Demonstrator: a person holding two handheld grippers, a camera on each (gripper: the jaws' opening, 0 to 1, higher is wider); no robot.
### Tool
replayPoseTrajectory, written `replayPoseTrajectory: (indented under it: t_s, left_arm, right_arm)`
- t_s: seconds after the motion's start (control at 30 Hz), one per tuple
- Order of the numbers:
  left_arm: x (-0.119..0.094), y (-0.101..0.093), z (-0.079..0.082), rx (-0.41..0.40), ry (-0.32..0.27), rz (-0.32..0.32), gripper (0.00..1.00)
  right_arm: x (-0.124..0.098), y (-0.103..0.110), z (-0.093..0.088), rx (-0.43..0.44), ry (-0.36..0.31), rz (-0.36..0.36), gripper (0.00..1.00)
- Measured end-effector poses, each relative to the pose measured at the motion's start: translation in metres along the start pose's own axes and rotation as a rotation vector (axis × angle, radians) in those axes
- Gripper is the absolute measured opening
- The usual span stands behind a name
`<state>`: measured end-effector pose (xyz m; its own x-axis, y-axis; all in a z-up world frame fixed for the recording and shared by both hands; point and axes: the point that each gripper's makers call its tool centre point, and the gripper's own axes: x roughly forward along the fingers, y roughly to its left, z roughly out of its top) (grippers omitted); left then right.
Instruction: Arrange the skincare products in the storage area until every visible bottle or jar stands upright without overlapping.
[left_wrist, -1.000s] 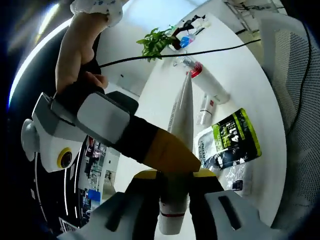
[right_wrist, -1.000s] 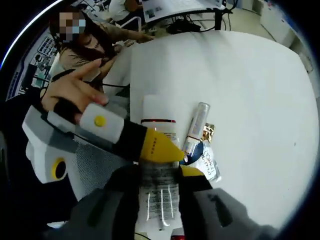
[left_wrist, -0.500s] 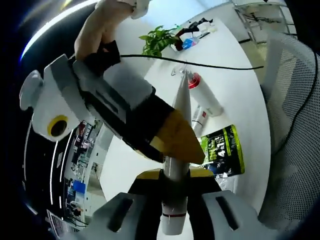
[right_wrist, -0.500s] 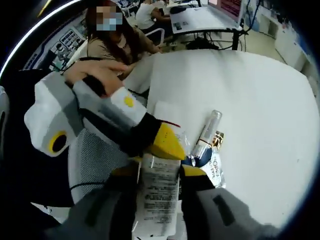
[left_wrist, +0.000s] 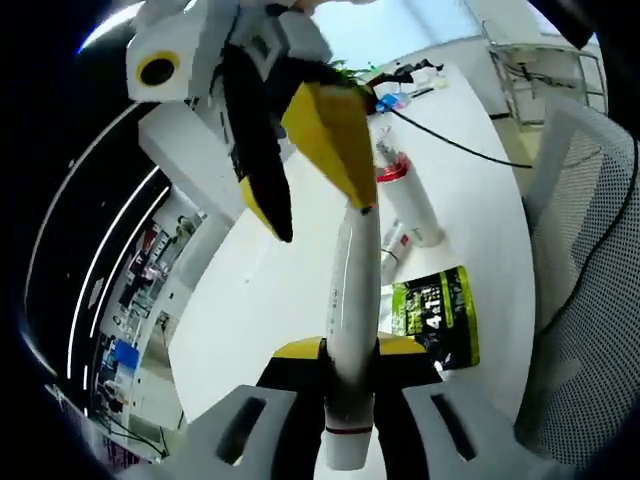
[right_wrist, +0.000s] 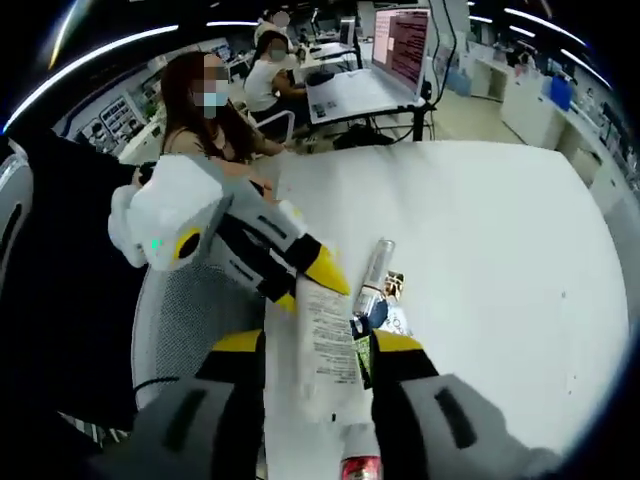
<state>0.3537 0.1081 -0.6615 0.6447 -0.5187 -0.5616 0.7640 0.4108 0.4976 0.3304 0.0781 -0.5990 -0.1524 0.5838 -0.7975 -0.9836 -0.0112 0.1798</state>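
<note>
One white tube (left_wrist: 347, 330) hangs above the table (left_wrist: 270, 290), pinched at both ends: the left gripper (left_wrist: 349, 352) clamps its capped end, the right gripper (right_wrist: 318, 350) its crimped end. One white bottle (left_wrist: 405, 200) and one green packet (left_wrist: 435, 312) lie beyond.

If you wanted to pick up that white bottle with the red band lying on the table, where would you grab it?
Probably across the middle of its round body, coming down from above. The white bottle lies on its side on the table, so its long straight flanks face the jaws, while the clear cap end looks narrower and likelier to slip.
</note>
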Motion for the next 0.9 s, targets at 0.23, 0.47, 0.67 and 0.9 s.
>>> replayPoseTrajectory:
  t_s: [0.23,0.47,0.67,0.9]
  left_arm:
    - [0.002,0.003,0.007,-0.145,-0.072,-0.045,0.12]
    - [0.001,-0.006,0.025,-0.294,-0.161,-0.125,0.12]
    - [0.006,-0.007,0.036,-0.384,-0.23,-0.179,0.12]
    - [0.016,-0.023,0.049,-0.396,-0.261,-0.243,0.12]
  right_arm:
    - [-0.008,-0.02,-0.005,-0.122,-0.016,-0.148,0.44]
    - [-0.014,-0.024,-0.005,-0.252,-0.034,-0.167,0.27]
    - [-0.018,-0.026,-0.02,-0.297,0.01,-0.182,0.22]
    - [-0.025,-0.022,-0.034,-0.31,0.052,-0.161,0.15]
